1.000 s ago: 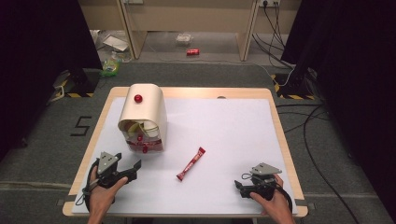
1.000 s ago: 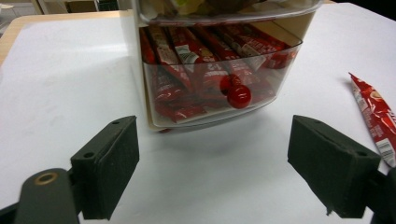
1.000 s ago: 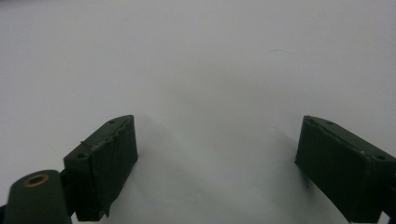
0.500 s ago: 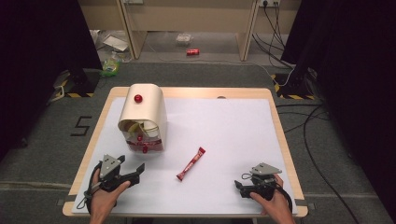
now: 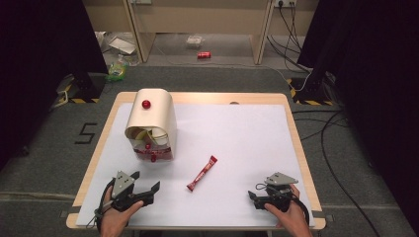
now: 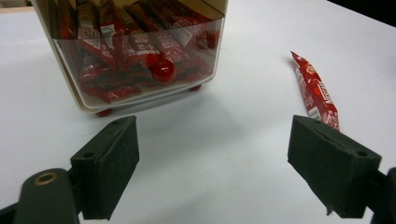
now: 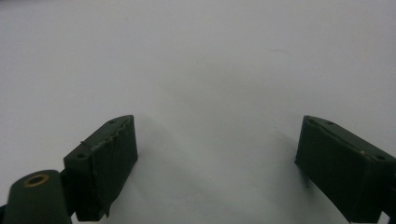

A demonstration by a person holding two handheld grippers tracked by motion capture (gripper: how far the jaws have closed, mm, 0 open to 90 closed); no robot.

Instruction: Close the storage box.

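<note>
1. High view: a red snack stick lies alone on the white desk, roughly midway between the two hands and a little farther from the person than either. Its long axis runs on a diagonal, near end toward the person's left, far end toward the right. The left gripper sits low at the near left corner with its jaws spread and aimed toward the stick; the right gripper rests near the right corner, jaws also apart. The left one looks slightly nearer the stick's near end, though the margin is small. A cream roll-top dispenser with a red knob stands behind the left hand.

2. Left gripper view: the jaws stand wide apart with nothing between them. The snack stick lies ahead and to the right, its near end just behind the right jaw, pointing away and slightly left. The dispenser's clear front bin, full of red packets, sits ahead on the left (well apart from the loose stick).

3. Right gripper view: jaws spread, holding nothing, with bare white desk ahead. Judging from this, the left hand is better placed for the pickup, and would need to swing right and close across the stick's narrow width.
</note>
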